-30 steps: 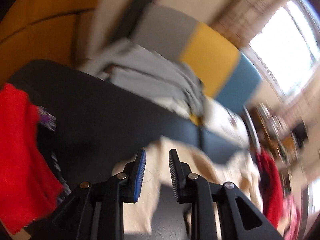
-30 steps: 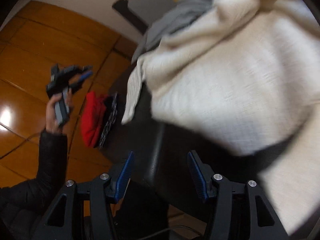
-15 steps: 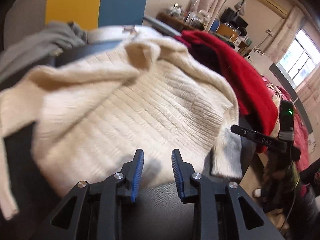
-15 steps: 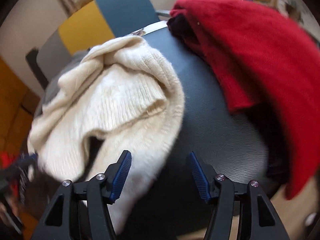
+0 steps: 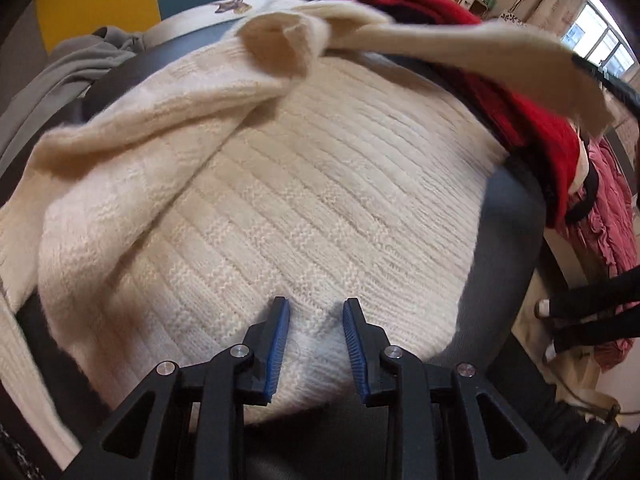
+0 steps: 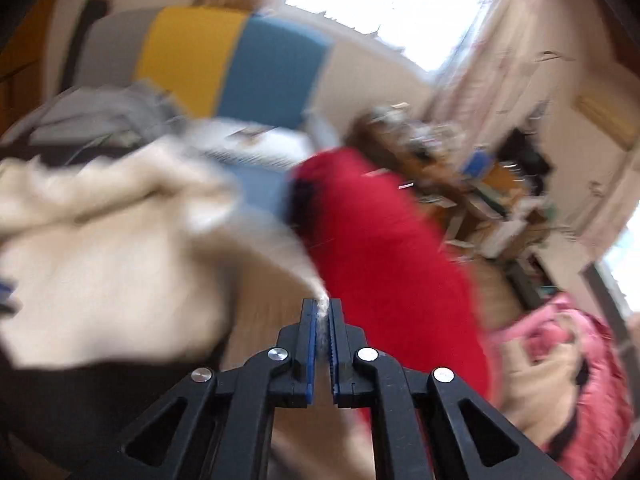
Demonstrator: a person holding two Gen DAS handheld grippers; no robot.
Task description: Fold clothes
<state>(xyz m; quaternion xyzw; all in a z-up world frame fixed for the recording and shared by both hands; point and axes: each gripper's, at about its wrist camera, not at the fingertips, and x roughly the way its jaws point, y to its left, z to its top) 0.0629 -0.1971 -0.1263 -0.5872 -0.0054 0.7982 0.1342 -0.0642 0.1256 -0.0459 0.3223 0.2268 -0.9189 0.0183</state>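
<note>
Nearest in the left wrist view, the left gripper (image 5: 316, 338) points steeply down over the hem of the cream sweater (image 5: 280, 200). Its jaws stand partly apart with knit showing between them; whether the pads press on it I cannot tell, though they look clear of it. The sweater lies spread on the dark desk (image 5: 500, 248), running from the gripper at 6 o'clock toward its bunched collar at 12 o'clock.

In the right wrist view, the right gripper (image 6: 321, 320) is clamped tight on a thin edge of the cream sweater (image 6: 100, 272), a tuft of wool caught between the pads. That edge looks to be the sleeve (image 5: 480, 60) stretched in the air toward 2 o'clock in the left view. So the right hand has the cloth; the left only hovers at the hem.

The coming fold likely turns on carrying that sleeve from 2 o'clock back across the body.

Farther off, a red garment (image 5: 520, 112) lies beside the sweater at 2 o'clock, a grey garment (image 5: 80, 64) at 10 o'clock, and a yellow-and-blue panel (image 6: 236, 68) beyond.
</note>
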